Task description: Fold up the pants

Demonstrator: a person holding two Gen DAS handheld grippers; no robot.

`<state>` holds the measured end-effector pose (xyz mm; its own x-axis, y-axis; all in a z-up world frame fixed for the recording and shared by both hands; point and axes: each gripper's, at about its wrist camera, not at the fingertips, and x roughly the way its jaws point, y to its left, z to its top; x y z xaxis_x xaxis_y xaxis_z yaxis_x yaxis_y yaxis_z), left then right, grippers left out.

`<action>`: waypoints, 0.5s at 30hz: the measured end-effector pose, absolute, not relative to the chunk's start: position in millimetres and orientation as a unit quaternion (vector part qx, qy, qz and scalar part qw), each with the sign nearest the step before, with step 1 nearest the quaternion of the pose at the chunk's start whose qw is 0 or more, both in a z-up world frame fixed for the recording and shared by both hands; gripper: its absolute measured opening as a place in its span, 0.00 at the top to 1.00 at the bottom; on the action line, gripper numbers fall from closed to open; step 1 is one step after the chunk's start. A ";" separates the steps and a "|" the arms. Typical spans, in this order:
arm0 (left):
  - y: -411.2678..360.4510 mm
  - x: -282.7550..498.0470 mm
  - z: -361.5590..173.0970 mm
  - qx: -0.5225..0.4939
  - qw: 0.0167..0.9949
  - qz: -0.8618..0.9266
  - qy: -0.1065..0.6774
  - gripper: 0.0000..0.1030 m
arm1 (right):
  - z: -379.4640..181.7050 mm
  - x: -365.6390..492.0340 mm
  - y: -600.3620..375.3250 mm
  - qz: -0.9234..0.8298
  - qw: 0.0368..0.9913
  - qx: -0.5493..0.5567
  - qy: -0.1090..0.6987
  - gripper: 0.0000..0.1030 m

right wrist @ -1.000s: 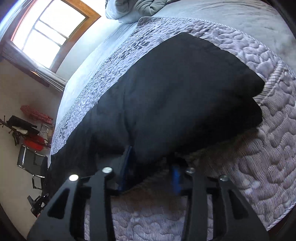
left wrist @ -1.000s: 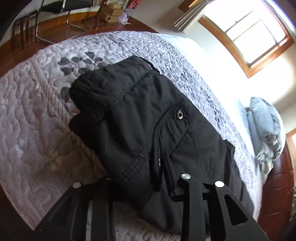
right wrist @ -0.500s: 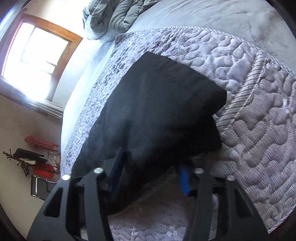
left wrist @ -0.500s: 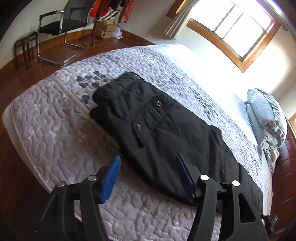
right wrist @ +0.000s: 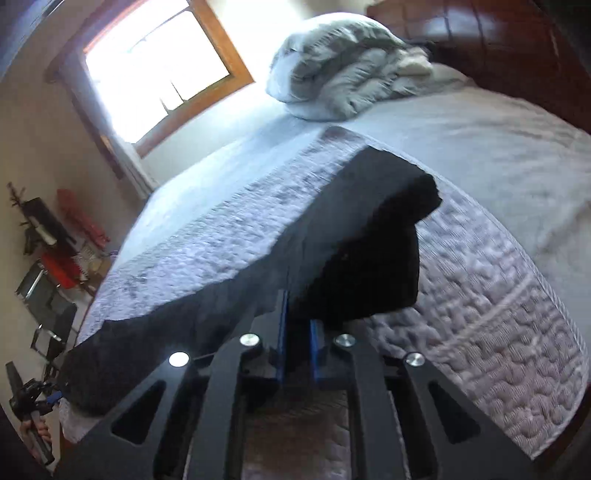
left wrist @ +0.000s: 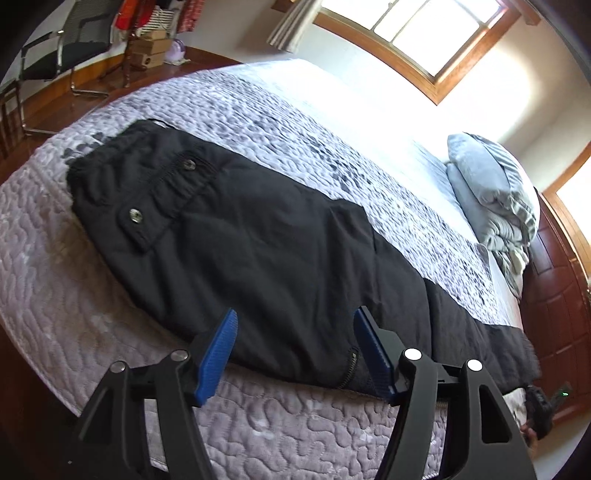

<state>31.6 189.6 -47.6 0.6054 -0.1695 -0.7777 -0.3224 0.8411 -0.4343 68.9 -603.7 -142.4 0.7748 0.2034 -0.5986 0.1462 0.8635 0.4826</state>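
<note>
On the quilted bed (left wrist: 92, 295), black pants (left wrist: 258, 240) lie lengthwise along the near edge, waistband left, legs right. Left tongs (left wrist: 293, 345) are opening, nothing between them; right tongs (right wrist: 297, 332) are closing on the leg hem, apparently gripping cloth, though blur obscures contact. Step: taking the hem; next, carrying it toward the waistband across open bedspread.

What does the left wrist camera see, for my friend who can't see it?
Black pants lie stretched lengthwise along the near edge of a bed with a grey quilted cover. The left tongs are opening in front of them, blue pads apart, nothing held. A folded grey duvet sits at the far end, under a sunny window.
</note>
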 end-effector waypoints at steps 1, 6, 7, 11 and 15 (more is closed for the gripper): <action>185.5 31.8 -48.0 -0.279 0.850 0.039 0.445 0.35 | -162.2 70.4 -616.3 -0.003 0.887 0.280 0.368 0.55; 168.2 33.9 -46.1 -0.243 0.854 0.031 0.459 0.24 | -206.2 37.0 -644.4 -0.038 0.860 0.325 0.391 0.42; 164.2 33.6 -44.4 -0.230 0.858 0.035 0.458 0.18 | -207.6 29.5 -644.5 -0.038 0.860 0.328 0.389 0.41; 146.7 32.8 -37.2 -0.184 0.870 0.048 0.456 0.08 | -209.4 23.4 -642.2 -0.014 0.852 0.364 0.375 0.41; 136.3 33.3 -33.8 -0.176 0.869 0.041 0.461 0.04 | -214.8 39.8 -629.8 0.030 0.823 0.433 0.368 0.41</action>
